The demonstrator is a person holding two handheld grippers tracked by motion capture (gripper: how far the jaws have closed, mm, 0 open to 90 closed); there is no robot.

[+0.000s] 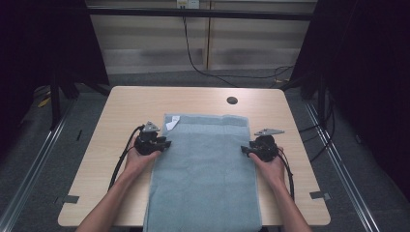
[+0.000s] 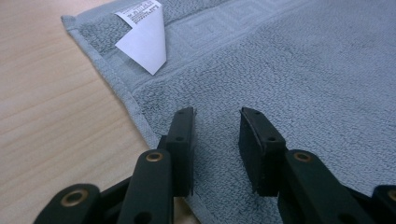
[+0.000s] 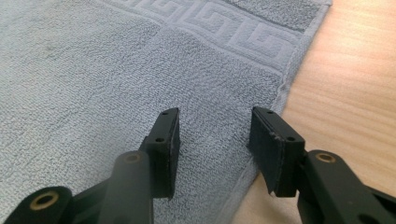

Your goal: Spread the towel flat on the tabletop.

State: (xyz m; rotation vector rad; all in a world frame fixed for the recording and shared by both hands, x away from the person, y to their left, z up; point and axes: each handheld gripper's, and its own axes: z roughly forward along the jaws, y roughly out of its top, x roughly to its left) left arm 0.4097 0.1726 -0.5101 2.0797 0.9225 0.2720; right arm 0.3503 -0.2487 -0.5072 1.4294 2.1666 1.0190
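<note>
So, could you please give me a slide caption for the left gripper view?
Open left hand-held gripper poised over the edge of a grey-blue towel, near its white care label.

Lab, curtained rig [image 1: 43,43], cabled desk [image 1: 121,104]

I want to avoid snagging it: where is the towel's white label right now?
In the high view the white label lies on the towel at its far left corner, just beyond the left tongs.

A light wooden table [image 1: 125,104] with a round cable hole [image 1: 232,100] stands on grey carpet [image 1: 29,159]. Behind it a pale panelled wall [image 1: 154,43] carries a hanging black cable [image 1: 191,55]; dark curtains [image 1: 377,72] flank both sides.
</note>
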